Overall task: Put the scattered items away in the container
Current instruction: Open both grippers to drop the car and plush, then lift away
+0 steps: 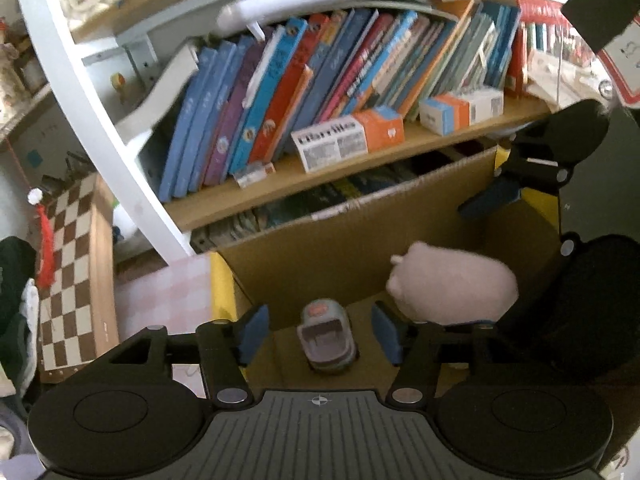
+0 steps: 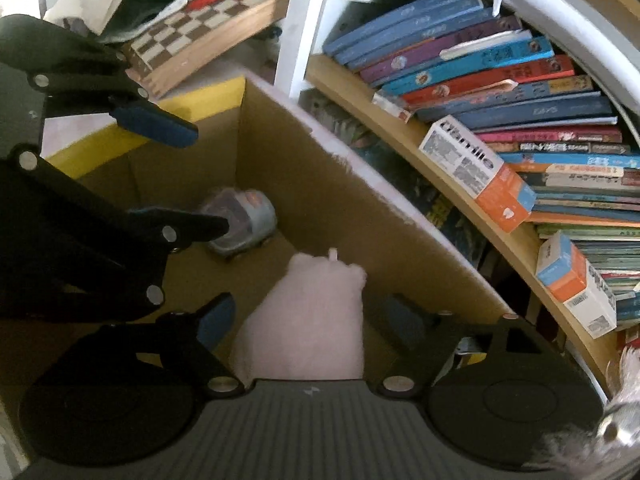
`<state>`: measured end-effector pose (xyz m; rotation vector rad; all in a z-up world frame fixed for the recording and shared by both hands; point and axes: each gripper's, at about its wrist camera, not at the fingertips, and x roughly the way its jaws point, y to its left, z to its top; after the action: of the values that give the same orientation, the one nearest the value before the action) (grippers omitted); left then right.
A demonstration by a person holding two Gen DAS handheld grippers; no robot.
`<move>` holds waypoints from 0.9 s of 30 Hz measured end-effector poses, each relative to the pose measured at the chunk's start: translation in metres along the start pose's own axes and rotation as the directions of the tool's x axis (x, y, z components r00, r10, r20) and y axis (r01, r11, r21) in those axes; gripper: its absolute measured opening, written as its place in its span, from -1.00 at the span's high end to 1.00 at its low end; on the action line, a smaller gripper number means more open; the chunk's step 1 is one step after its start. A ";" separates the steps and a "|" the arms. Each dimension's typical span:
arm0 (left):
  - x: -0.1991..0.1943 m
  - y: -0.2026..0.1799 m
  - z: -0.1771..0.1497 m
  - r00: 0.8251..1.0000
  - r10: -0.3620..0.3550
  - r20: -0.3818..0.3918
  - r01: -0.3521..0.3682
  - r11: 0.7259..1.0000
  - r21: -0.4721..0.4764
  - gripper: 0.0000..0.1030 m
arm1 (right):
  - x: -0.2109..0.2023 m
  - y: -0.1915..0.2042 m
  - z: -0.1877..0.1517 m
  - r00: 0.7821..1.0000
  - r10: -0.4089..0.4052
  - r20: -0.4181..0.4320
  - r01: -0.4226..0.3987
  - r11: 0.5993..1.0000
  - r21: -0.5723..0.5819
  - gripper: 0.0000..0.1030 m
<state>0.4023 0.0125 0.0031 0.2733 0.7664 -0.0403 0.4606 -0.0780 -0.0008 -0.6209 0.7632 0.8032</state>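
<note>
A cardboard box (image 1: 320,256) with a yellow rim stands in front of a bookshelf; it also shows in the right wrist view (image 2: 332,184). A small grey-blue toy car (image 1: 326,338) lies on the box floor (image 2: 240,224). A pink plush toy (image 1: 452,286) is inside the box too (image 2: 304,320). My left gripper (image 1: 320,334) is open above the box, its blue pads either side of the car without touching it. My right gripper (image 2: 304,320) is open with the plush between its fingers, apart from both pads.
The bookshelf (image 1: 280,176) holds several leaning books and small orange and white cartons (image 1: 346,138). A chessboard (image 1: 68,272) leans at the left on a pink floor (image 1: 168,292). Clothes and clutter lie beyond it.
</note>
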 end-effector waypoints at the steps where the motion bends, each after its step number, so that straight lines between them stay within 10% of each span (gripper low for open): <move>1: -0.004 0.001 0.001 1.000 0.001 0.012 -0.001 1.000 -0.004 -0.15 | -0.003 0.000 0.001 1.000 0.000 0.010 0.000 1.000 0.001 -0.64; 27: -0.191 0.027 -0.044 0.938 -0.040 0.345 0.066 0.996 -0.063 -0.33 | -0.189 0.052 -0.033 0.947 -0.127 0.296 0.114 0.992 0.059 -0.84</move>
<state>0.2384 0.0376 0.1107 0.1683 0.4251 -0.1078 0.3191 -0.1490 0.1190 -0.4891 0.4582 0.7456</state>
